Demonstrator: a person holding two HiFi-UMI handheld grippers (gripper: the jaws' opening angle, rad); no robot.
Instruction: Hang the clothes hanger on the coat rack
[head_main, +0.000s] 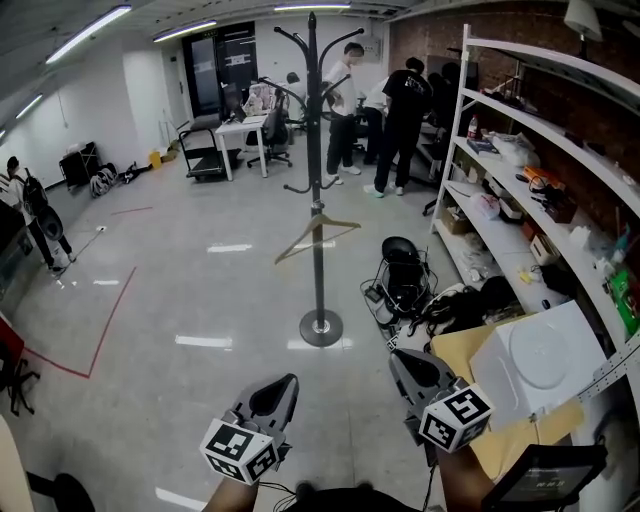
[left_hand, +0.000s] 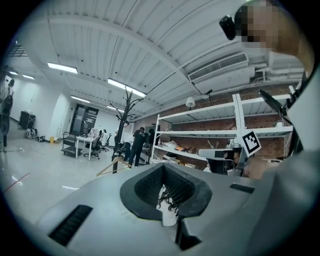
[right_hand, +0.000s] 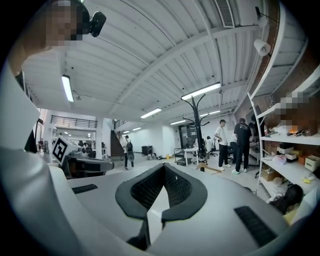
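1 black metal coat rack (head_main: 314, 150) stands on the grey floor (head_main: 180, 290), well ahead of both grippers. 1 light wooden clothes hanger (head_main: 298, 240) hangs on its pole at about mid-height, below the lower hooks, tilted with its left end down. Left gripper (head_main: 287, 384): jaws closed, nothing between them. Right gripper (head_main: 398, 360): same, closed and empty. Both sit low in the head view and well apart from the rack. 1 white shelving unit (head_main: 520, 120) runs along the right. 2 people stand by its far end, with more behind that I can't count.
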